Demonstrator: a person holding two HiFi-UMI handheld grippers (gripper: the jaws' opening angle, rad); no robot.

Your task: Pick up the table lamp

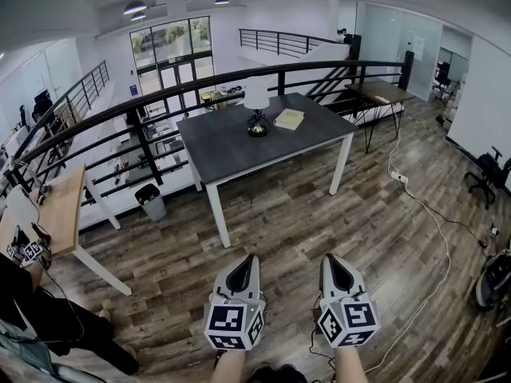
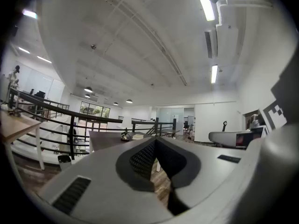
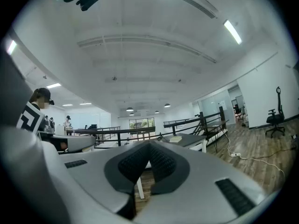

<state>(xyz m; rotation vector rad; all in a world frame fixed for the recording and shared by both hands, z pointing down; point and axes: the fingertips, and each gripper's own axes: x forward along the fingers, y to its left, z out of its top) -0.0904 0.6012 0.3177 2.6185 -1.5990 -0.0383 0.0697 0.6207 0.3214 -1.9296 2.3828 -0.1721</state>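
Table lamp base detail too small, book cover unreadable, forearms cut by bottom edge

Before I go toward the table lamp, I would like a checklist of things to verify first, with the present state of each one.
1. Table lamp found: ok, it stands upright on the grey table.
2. Left gripper empty: ok, jaws together, nothing between them.
3. Right gripper empty: ok, jaws together, nothing between them.
4. Jaws ready for a grasp: not ok, both are shut.
5. Lamp within reach: not ok, the table stands far ahead across the wooden floor.
6. Space around the lamp: ok, the book lies to its right, apart from it.
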